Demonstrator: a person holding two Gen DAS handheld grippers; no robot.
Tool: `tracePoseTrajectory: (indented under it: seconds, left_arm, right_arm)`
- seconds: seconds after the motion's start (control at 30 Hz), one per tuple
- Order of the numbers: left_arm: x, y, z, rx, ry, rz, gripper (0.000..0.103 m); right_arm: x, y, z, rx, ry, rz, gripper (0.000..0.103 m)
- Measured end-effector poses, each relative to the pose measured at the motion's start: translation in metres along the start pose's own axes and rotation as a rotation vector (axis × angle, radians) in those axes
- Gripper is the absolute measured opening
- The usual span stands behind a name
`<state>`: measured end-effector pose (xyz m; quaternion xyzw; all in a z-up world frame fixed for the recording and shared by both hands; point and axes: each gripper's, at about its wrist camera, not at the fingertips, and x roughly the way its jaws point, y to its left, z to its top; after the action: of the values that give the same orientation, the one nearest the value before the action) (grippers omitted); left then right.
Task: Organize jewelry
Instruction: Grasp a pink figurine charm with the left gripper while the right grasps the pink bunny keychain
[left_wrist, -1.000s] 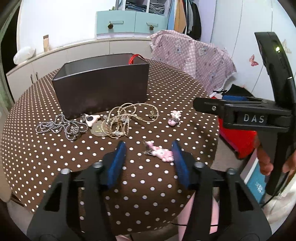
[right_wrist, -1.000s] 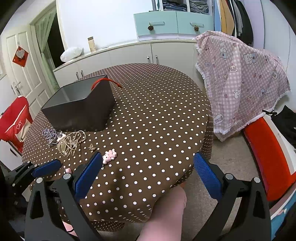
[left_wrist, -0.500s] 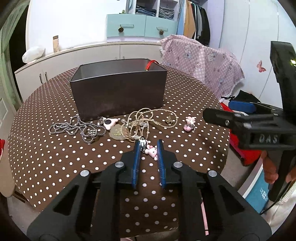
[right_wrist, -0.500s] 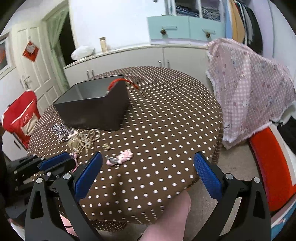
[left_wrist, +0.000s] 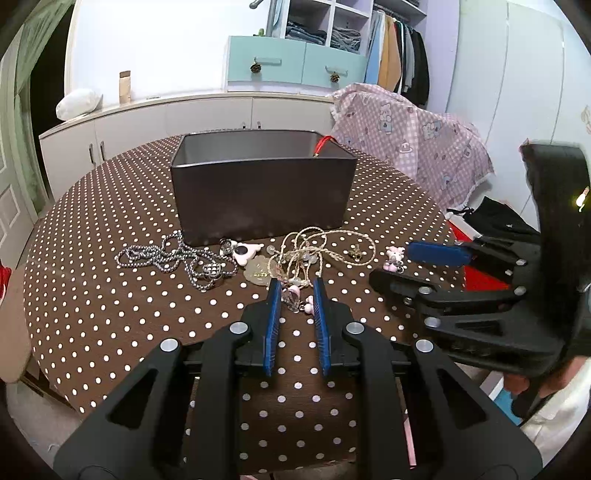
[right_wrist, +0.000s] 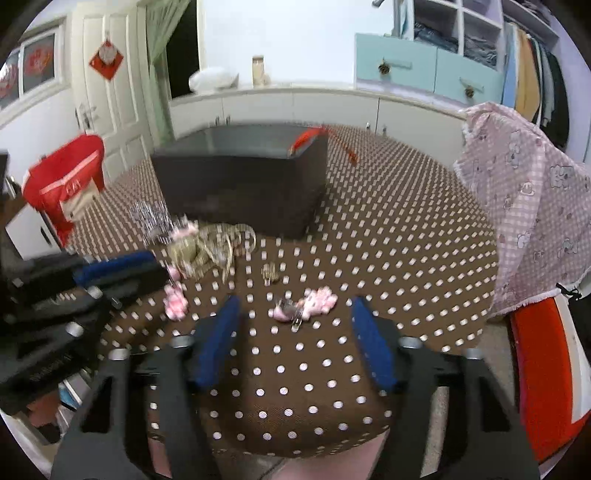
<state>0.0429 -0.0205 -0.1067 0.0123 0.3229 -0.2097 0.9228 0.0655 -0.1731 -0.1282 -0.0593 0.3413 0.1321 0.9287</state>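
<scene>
My left gripper (left_wrist: 295, 288) is shut on a pink charm (left_wrist: 293, 297) and holds it just above the polka-dot table (left_wrist: 110, 314); the charm also shows hanging in the right wrist view (right_wrist: 174, 301). My right gripper (right_wrist: 295, 314) is open, its fingers on either side of a second pink charm (right_wrist: 314, 301) on the table; this charm also shows in the left wrist view (left_wrist: 394, 256). A dark open box (left_wrist: 262, 188) stands behind. A silver chain (left_wrist: 177, 258), a gold cord necklace (left_wrist: 314, 247) and a white-pink pendant (left_wrist: 245, 252) lie in front of it.
A small gold piece (right_wrist: 270, 274) lies near the right gripper. A red cord (left_wrist: 324, 144) hangs over the box's rim. A chair draped in pink checked cloth (left_wrist: 413, 140) stands at the right. The table's edge is close below both grippers.
The left gripper closed on the pink charm and lifted it off the table toward the necklaces. The right gripper moved in over the table to the second pink charm.
</scene>
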Motion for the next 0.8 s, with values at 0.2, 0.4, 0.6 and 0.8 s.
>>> tracePoseTrajectory:
  seconds: [0.2, 0.4, 0.6, 0.8]
  left_arm:
    - [0.003, 0.008, -0.005, -0.015, 0.042, -0.027, 0.019]
    - [0.005, 0.005, -0.004, -0.032, 0.037, -0.069, 0.064]
    - [0.015, -0.003, 0.000, -0.010, 0.022, 0.021, 0.033]
    - [0.014, 0.012, -0.002, -0.083, -0.005, 0.027, 0.014]
  right_arm:
    - [0.000, -0.005, 0.001, 0.007, -0.001, 0.019, 0.016]
    - [-0.001, -0.006, 0.000, 0.017, -0.002, 0.022, 0.016]
    - [-0.001, -0.008, -0.001, 0.027, -0.002, 0.028, 0.016]
    - [-0.002, -0.008, -0.001, 0.033, 0.000, 0.031, 0.016]
